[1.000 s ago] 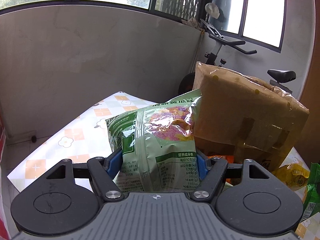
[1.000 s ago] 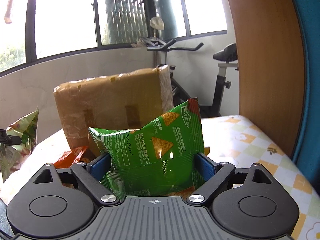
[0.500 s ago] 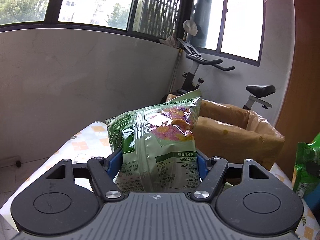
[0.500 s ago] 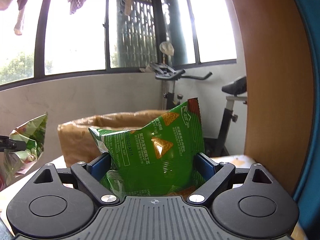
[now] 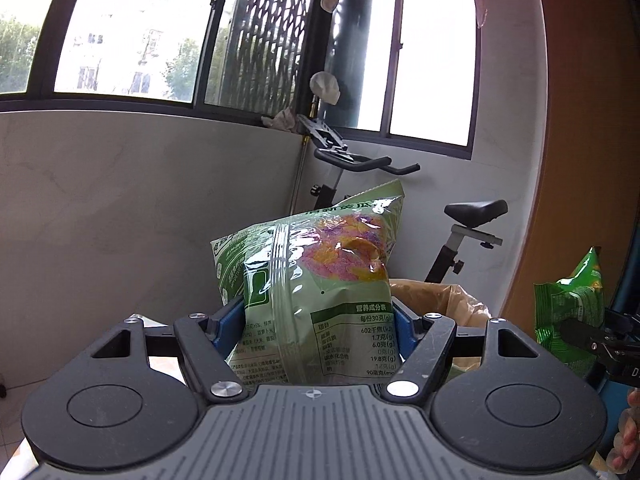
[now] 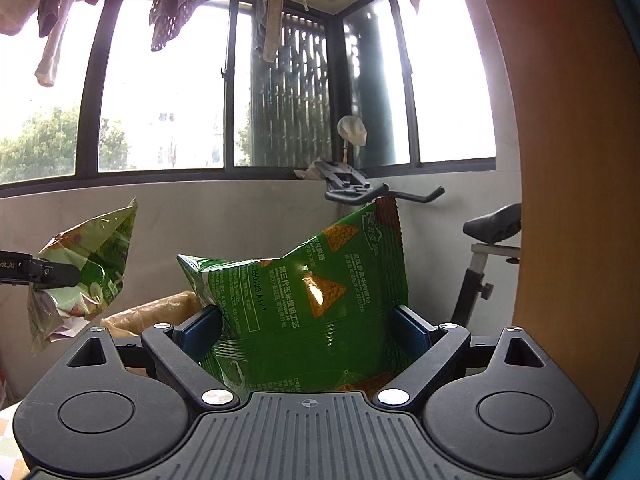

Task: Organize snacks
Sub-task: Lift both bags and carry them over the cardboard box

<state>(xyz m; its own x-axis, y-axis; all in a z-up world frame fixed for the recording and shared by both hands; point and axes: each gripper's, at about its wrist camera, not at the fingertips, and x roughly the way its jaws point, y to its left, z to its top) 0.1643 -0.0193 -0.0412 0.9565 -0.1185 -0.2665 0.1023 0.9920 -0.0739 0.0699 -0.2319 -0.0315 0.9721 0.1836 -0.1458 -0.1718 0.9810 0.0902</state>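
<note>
1. While both bags are held in the air, the left gripper [image 5: 318, 320] is clamped on a pale green snack bag [image 5: 316, 280], upright between its blue pads.
2. The right gripper [image 6: 308, 324] is clamped on a dark green chip bag [image 6: 316, 296], tilted between its pads.
3. A brown cardboard box [image 5: 440, 300] sits behind and below both bags.
4. An exercise bike [image 6: 476, 248] stands by the wall under the window.

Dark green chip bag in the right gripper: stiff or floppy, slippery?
The dark green chip bag looks puffy and probably light: it stands up above the right gripper unsupported. The glossy film may slip. The pads dent its sides, so squeezing harder could crush the chips.
</note>
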